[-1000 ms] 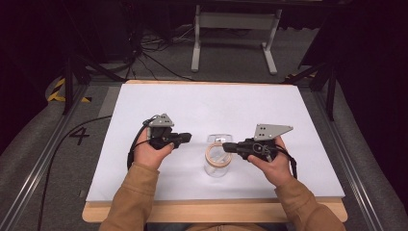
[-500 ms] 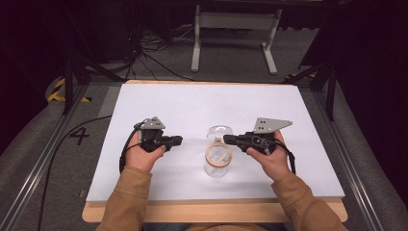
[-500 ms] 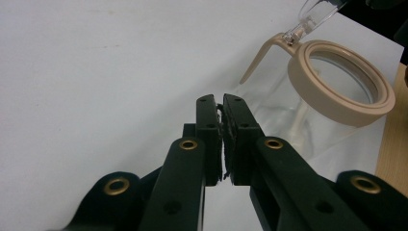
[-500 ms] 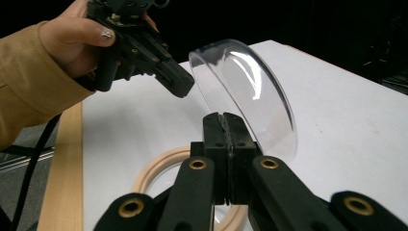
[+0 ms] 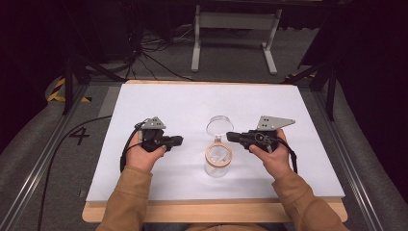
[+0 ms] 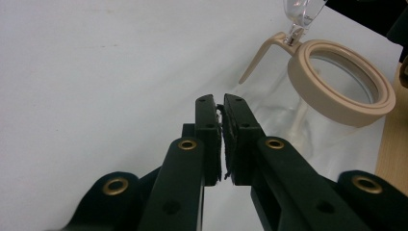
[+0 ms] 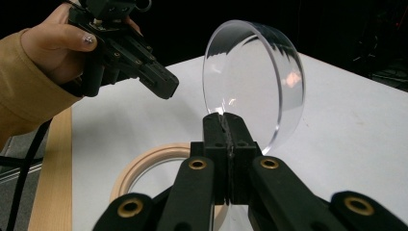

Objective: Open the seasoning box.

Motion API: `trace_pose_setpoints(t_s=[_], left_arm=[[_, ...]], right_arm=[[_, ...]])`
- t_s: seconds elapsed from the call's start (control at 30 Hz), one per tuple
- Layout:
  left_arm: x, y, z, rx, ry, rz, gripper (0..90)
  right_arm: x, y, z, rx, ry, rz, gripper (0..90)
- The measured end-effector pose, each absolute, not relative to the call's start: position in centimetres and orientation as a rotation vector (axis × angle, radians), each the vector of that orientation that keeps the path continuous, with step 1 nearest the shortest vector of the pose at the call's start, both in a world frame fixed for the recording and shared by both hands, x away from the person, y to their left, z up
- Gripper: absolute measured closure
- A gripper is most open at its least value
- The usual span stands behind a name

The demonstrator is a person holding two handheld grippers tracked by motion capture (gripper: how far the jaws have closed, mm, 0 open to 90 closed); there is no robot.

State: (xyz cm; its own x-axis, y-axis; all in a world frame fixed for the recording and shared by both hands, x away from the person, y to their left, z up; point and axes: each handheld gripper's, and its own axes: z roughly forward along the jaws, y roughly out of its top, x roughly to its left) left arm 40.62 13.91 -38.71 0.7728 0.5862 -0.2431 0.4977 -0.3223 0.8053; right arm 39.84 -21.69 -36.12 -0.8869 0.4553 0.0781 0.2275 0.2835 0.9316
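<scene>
- We read one sign: a dark numeral "4" (image 5: 79, 136) marked on the grey floor (image 5: 57, 159) left of the surface (image 5: 192, 103).
- We find nothing else legible.

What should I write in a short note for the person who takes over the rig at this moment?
Right gripper: shut on the edge of the clear lid, holding it tilted up, open.
Left gripper: shut, empty, apart from the jar on its left side.
The jar stands near the front of the white table; its beige rim is uncovered.
Done: lid lifted open.
Left: probably filling or closing; your judgement.
</scene>
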Motion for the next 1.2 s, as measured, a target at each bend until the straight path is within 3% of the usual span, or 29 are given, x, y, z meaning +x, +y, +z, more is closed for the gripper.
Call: trace_pose_setpoints(t_s=[0.17,0.33,0.53,0.8,1.2], left_arm=[[40.5,13.9,-38.2,1.988,0.791,0.120,82.1],[40.1,14.2,-37.0,2.033,0.778,0.152,75.7],[40.0,15.5,-36.4,2.027,0.827,0.220,59.0],[40.6,17.9,-36.6,2.020,0.939,0.233,55.0],[41.9,19.2,-38.0,2.032,1.043,0.233,51.6]], right_arm=[[39.5,-22.2,-35.5,0.613,2.336,1.643,89.5],[39.6,-24.0,-34.6,0.644,2.304,1.659,80.8],[39.8,-26.4,-33.8,0.703,2.272,1.635,70.6],[40.4,-29.4,-33.9,0.822,2.278,1.523,58.9],[41.8,-33.6,-35.6,1.051,2.237,1.353,53.9]])
